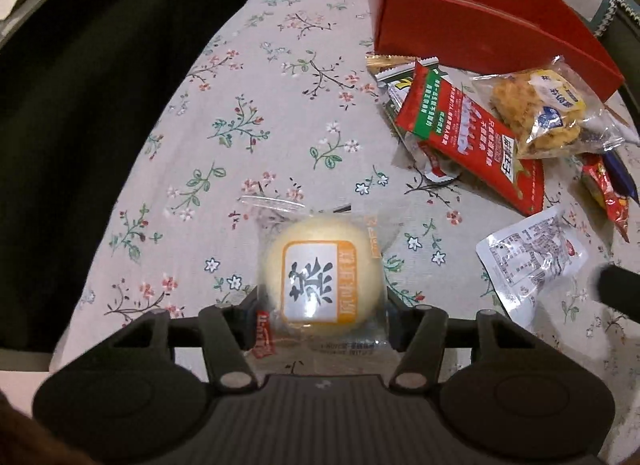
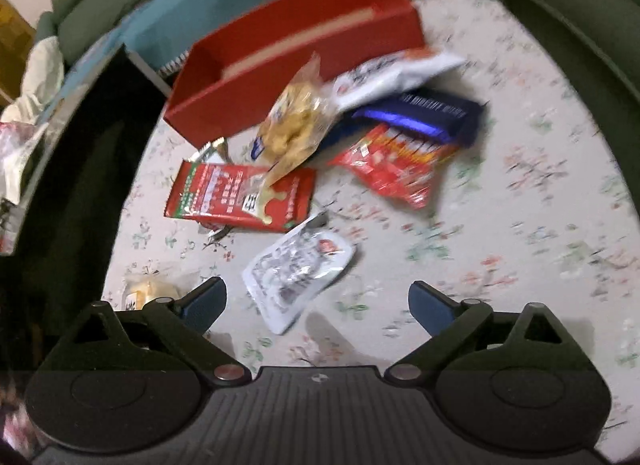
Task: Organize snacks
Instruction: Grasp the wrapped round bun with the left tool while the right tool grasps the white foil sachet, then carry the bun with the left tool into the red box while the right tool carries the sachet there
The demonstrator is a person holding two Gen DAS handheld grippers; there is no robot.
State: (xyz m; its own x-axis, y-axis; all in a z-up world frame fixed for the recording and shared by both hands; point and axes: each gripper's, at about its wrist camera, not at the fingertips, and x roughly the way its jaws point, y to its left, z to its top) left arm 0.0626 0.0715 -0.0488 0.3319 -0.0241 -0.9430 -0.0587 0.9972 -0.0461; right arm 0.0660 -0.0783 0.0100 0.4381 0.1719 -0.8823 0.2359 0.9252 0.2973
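1. Our left gripper is closed on the bun, at the table's near edge.
2. We judge the bun light, soft and crushable in slippery film; hold it gently across the middle.
3. Its label shows one large dark character; the rest is unreadable.
4. Our right gripper hangs wide open, empty, above the silver pouch; the red box waits beyond.

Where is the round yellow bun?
The bun sits in its clear wrapper between the left gripper fingers, low in the left wrist view, on the tablecloth left of the silver packet.
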